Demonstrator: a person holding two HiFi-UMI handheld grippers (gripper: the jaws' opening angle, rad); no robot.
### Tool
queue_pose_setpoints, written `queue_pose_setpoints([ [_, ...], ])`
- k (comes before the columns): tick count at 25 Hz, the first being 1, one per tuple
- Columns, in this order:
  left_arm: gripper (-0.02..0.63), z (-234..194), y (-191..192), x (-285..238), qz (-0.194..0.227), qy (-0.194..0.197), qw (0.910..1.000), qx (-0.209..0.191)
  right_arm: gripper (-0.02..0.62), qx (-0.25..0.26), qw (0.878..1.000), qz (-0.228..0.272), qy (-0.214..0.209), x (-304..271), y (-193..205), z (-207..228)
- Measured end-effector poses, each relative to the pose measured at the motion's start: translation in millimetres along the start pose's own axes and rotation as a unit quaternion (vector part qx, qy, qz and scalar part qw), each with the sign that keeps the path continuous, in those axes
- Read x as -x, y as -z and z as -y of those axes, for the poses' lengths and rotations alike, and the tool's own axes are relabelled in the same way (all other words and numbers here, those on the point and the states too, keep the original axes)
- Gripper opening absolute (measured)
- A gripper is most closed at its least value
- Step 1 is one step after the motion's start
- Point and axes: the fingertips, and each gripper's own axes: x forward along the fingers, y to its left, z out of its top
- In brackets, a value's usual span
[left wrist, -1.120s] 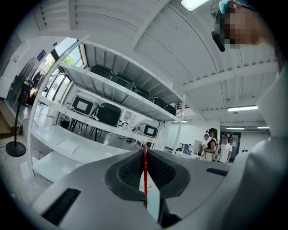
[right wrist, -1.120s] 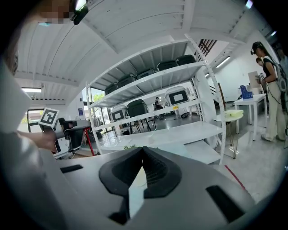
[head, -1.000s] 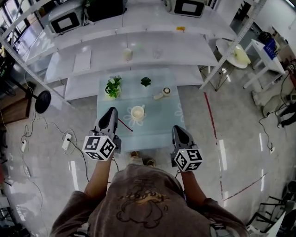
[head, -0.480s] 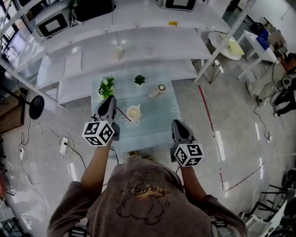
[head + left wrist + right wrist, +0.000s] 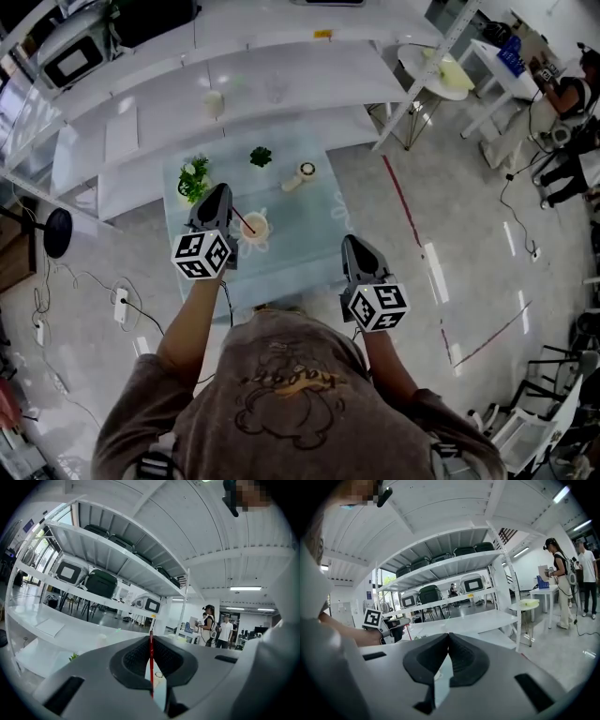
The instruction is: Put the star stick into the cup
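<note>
A thin red star stick (image 5: 245, 223) slants from my left gripper (image 5: 216, 194) toward the cream cup (image 5: 254, 227) on the small glass table (image 5: 300, 248). In the left gripper view the stick (image 5: 151, 660) runs upright between the shut jaws. Its lower end hangs over or beside the cup's rim; I cannot tell which. My right gripper (image 5: 356, 251) hovers at the table's right front edge, jaws together with nothing between them. The right gripper view shows my left gripper (image 5: 396, 626) with the stick (image 5: 408, 632) standing off it.
On the table stand two small green plants (image 5: 194, 176) (image 5: 261, 156) and a round white object (image 5: 303, 172). White shelving (image 5: 281, 75) runs behind the table. A round side table (image 5: 441, 75) sits at the right, and two people (image 5: 213, 627) stand far off.
My left gripper has carried the stick up off the table and toward the cup. The head camera has shifted, so the table sits further left and higher.
</note>
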Motion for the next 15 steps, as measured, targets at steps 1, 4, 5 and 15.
queue_pose_setpoints([
  [1,0.032,0,4,-4,-0.004,0.002,1.0,-0.002,0.003,0.0,1.0,-0.001,0.004,0,1,1],
  [4,0.031,-2,21,-15,-0.02,0.01,0.9997,-0.002,0.003,-0.003,1.0,-0.002,0.014,1,3,5],
  [5,0.031,-1,27,-18,-0.027,0.014,0.9995,-0.004,0.003,-0.005,1.0,-0.002,0.018,2,4,6],
  [15,0.032,-3,72,-40,-0.077,0.035,0.9964,-0.002,0.003,-0.013,0.999,0.001,0.053,4,9,20],
])
